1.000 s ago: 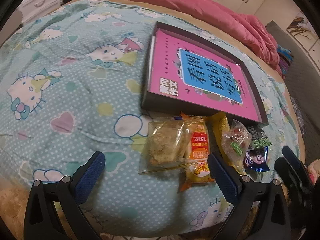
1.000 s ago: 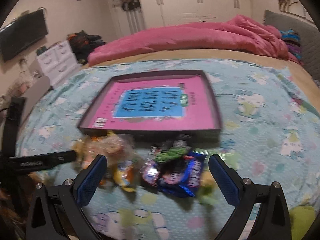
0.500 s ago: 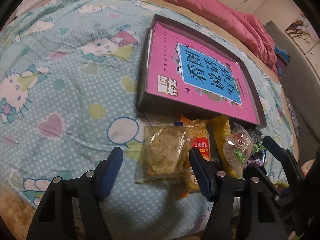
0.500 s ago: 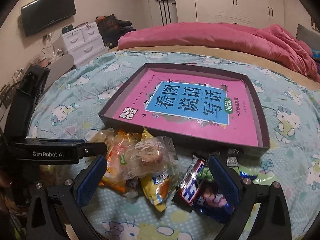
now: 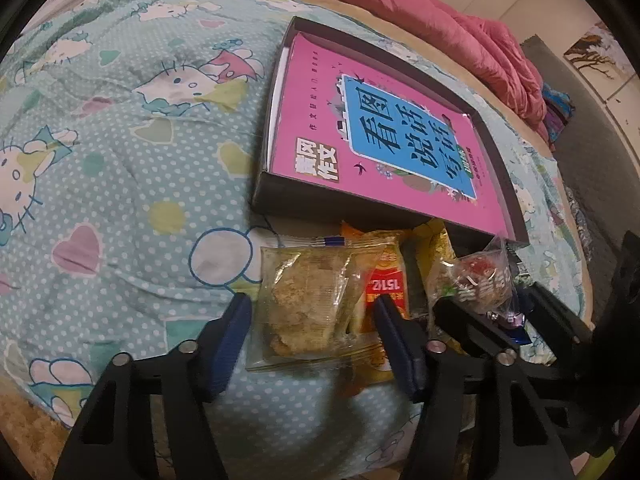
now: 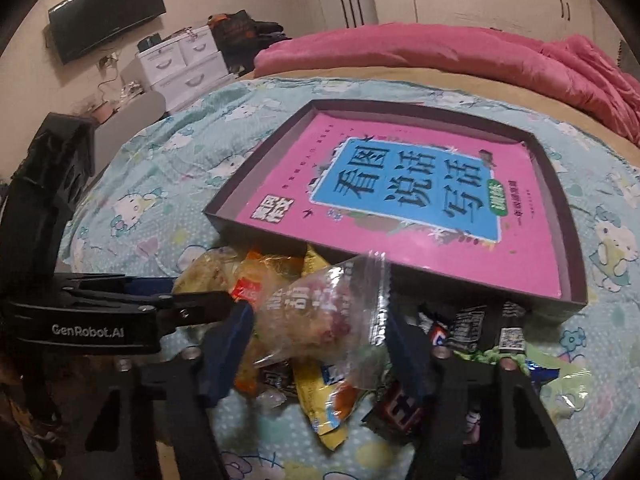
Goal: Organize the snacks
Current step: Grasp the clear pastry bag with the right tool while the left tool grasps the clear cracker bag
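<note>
A clear packet of brown pastry (image 5: 304, 300) lies flat on the bed between my left gripper's (image 5: 312, 320) blue pads, which are closing and stand close to its sides. An orange packet (image 5: 390, 280) lies partly under it. My right gripper (image 6: 320, 336) is closing around a clear bag of red candy (image 6: 320, 308), its pads near the bag's edges. Under that bag are a yellow packet (image 6: 320, 396) and dark chocolate bars (image 6: 464, 328). Just beyond the pile sits a dark shallow tray (image 6: 568, 216) holding a pink book (image 6: 400, 184).
The snacks lie on a turquoise cartoon-cat sheet (image 5: 120, 160) near the bed's front edge. A pink duvet (image 6: 480, 52) is bunched along the far side. White drawers (image 6: 188, 64) and a wall television (image 6: 108, 8) stand past the bed on the left.
Both pairs of jaws have narrowed from wide open. The left pair now frames the pastry packet. The right gripper has come forward and down onto the clear candy bag.
</note>
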`<state>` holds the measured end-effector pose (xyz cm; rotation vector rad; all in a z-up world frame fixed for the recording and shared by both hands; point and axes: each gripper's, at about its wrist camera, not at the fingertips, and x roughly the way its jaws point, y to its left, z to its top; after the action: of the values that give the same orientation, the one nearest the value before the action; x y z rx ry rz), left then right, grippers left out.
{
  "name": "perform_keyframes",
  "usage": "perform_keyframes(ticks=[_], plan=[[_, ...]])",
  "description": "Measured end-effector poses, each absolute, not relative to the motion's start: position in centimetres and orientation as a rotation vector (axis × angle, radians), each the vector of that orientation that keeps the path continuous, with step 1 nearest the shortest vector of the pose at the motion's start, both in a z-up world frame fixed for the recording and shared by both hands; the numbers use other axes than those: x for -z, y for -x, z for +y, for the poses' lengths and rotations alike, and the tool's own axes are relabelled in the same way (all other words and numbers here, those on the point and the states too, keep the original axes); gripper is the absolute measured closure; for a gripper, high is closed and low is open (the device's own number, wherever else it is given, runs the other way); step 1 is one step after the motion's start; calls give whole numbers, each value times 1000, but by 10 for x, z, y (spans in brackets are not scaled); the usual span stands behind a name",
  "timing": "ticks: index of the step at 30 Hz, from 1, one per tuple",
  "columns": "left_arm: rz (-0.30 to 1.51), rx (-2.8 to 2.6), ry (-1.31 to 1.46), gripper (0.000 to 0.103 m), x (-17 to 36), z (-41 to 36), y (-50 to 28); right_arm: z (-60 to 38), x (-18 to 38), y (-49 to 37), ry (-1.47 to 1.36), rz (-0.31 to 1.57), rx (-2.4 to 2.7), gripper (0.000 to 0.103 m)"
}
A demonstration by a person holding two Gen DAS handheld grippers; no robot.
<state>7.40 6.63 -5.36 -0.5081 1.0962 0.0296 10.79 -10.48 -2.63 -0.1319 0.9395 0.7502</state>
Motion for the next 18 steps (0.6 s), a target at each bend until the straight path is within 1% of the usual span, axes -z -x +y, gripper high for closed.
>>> perform_keyframes(ticks=[1, 3, 4, 11, 18], plan=[[1093, -30, 506, 44, 53, 66, -74, -105, 27, -108, 129, 945, -759, 47], [1085, -30, 490, 45, 53, 61, -73, -105, 28, -106, 129, 938, -771, 50], [1082, -28, 489, 46, 52, 60, -73, -105, 27, -104, 134, 931, -773, 54], [1054, -14, 502, 49, 47, 61, -69, -118, 23, -106, 71, 918, -787, 55], [955, -26, 499, 49, 24, 69, -62, -136, 6, -114, 6, 861, -758, 55]])
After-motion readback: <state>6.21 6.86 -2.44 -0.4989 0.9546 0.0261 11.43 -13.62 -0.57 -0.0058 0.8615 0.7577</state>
